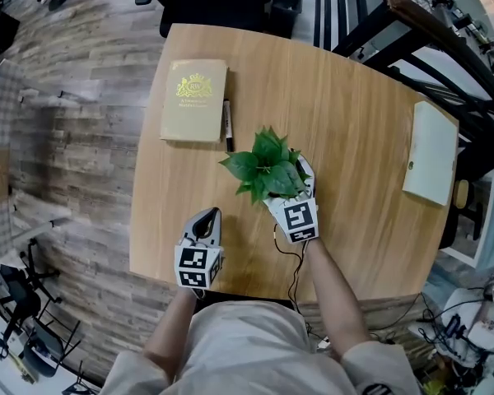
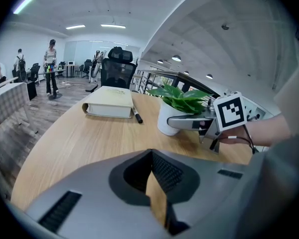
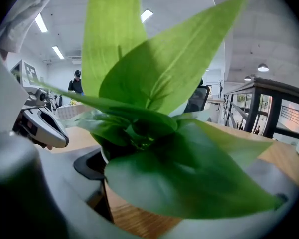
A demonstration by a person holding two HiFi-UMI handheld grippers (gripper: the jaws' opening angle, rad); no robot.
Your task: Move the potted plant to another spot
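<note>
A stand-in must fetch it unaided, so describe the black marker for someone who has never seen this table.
On the wooden table, find the cream book with a gold crest at the far left. The marker lies alongside the book's right edge, between it and the potted plant; it is the only thin black stick there.

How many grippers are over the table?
2. The left gripper sits shut near the table's front edge; the right gripper stands open around the potted plant mid-table.

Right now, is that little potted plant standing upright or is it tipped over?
Upright. In the left gripper view the potted plant has its white pot sitting flat on the table, with the leaves rising above it.
</note>
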